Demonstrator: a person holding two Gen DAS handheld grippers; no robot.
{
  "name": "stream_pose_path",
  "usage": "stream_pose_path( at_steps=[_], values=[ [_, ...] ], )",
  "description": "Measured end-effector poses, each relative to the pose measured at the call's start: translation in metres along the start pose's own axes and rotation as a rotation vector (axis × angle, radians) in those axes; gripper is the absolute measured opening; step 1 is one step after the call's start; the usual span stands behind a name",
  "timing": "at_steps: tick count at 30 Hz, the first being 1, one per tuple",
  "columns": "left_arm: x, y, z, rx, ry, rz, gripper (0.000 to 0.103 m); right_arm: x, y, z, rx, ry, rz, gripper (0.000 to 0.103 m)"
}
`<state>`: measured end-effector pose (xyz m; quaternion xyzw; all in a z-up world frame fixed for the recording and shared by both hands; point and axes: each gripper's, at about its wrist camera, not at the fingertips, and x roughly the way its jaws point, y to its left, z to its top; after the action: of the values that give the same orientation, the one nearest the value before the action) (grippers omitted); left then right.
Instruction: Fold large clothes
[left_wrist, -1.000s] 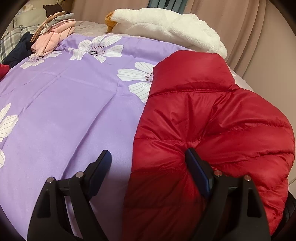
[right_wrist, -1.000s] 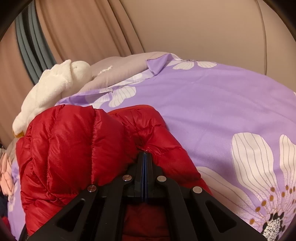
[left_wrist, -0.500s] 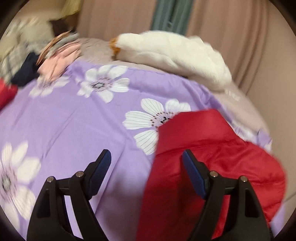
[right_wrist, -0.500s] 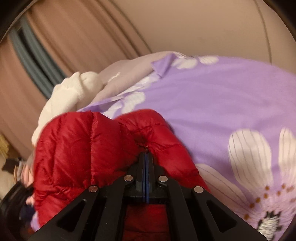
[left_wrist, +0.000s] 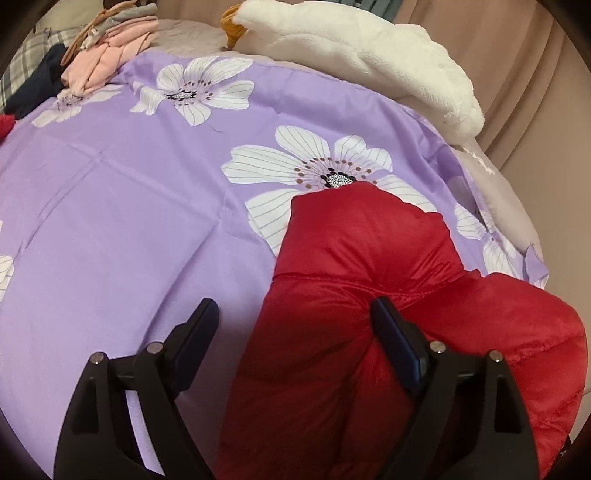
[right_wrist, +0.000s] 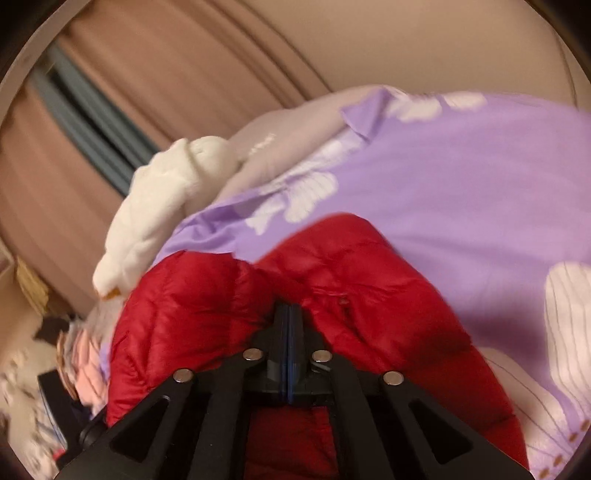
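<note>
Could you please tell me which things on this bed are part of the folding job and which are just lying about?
In use: red puffer jacket, right gripper, left gripper.
Lying about: white plush toy, pink clothes, floral purple sheet.

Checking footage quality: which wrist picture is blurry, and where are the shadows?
Right wrist view: motion-smeared, curtain and sheet flowers soft. Left wrist view: sharp, fisheye-bent, soft shadow on the purple sheet beside the red jacket.
</note>
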<state>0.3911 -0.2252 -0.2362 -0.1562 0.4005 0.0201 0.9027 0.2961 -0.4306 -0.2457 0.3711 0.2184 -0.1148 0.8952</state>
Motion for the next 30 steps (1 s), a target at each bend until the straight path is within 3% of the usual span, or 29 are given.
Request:
stream_pose_path(
  at_steps=[4,13,20,24,26,28,29,30],
  values=[
    [0.004,-0.009,-0.006,0.042,-0.034,0.061,0.086,0.001,0.011,-0.006,-0.08,-0.045,-0.082,0.0],
    [0.007,-0.008,-0.007,0.052,-0.03,0.089,0.088,-0.003,0.009,-0.004,-0.09,-0.042,-0.106,0.0],
    [-0.004,-0.007,-0.003,0.069,-0.023,0.16,0.093,-0.006,0.012,-0.001,-0.093,-0.037,-0.13,0.0],
    [-0.036,0.015,0.001,0.077,0.038,0.066,0.091,-0.034,0.01,0.004,-0.114,0.008,-0.138,0.0],
    [-0.053,0.038,-0.003,0.035,0.106,-0.057,0.092,-0.05,0.007,0.009,-0.114,0.045,-0.144,0.0],
    [-0.062,0.054,-0.009,0.002,0.172,-0.164,0.092,-0.068,0.002,0.012,-0.043,0.085,-0.083,0.035],
    [-0.066,0.063,-0.013,-0.001,0.198,-0.197,0.092,-0.084,-0.001,0.013,-0.005,0.075,-0.017,0.083],
    [-0.069,0.07,-0.019,0.012,0.219,-0.212,0.092,-0.095,-0.001,0.011,0.007,0.058,0.013,0.103]
  ],
)
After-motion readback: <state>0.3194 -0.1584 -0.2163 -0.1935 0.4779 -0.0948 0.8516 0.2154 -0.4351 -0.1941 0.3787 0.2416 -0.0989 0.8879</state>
